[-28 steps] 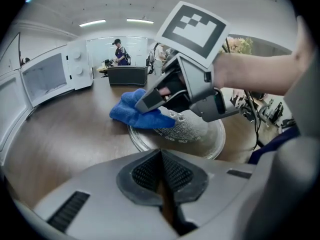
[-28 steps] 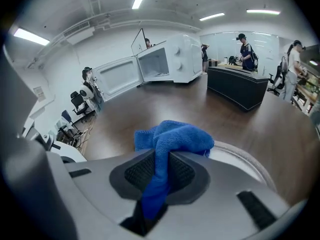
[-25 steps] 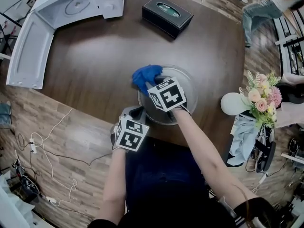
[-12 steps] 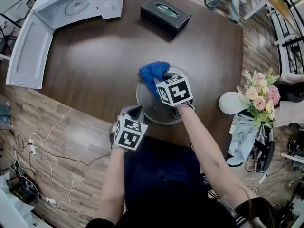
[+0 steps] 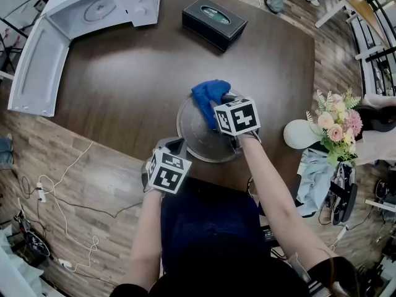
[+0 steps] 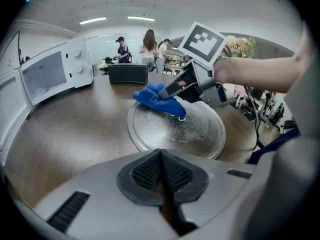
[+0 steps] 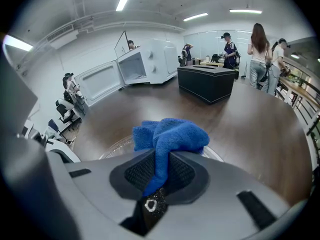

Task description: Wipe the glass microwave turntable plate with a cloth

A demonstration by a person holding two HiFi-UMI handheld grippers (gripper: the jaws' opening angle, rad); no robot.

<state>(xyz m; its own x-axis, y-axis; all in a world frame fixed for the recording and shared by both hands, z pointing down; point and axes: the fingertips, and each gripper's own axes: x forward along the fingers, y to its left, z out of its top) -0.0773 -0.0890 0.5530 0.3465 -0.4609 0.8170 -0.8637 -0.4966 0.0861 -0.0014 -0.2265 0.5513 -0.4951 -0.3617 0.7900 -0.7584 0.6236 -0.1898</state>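
"On the table (image 5: 124, 85), right in front of you and close to its near edge, the glass turntable plate (image 5: 197, 138) lies flat. Your right hand-held gripper (image 7: 159, 173) is over the plate's far side. Its jaws are clamped on a fold of the blue cloth (image 7: 170, 136), and the loose bunch sticks out past the tips. That bunch is the part that does the wiping."

"You have it pressed down near the far rim, so the cloth and not the jaws meets the glass. Your left hand-held gripper (image 6: 161, 176) has its jaws closed together on nothing. It sits just beside the plate's near-left rim. Whether it touches the glass, I can't tell."

"My guess is you park it there to stop the plate sliding or turning while the other one rubs. From the left gripper view the glass looks speckled across the middle — I'd judge the wipe under way, not finished."

"Mind your pressure, too. The plate lies loose on the table, so a hard stroke toward you could skate it off the near edge. The microwave (image 5: 93, 8) stands open at the far left, well apart, and the black tissue box (image 5: 215, 20) is at the far side — both are clear of your stroke."
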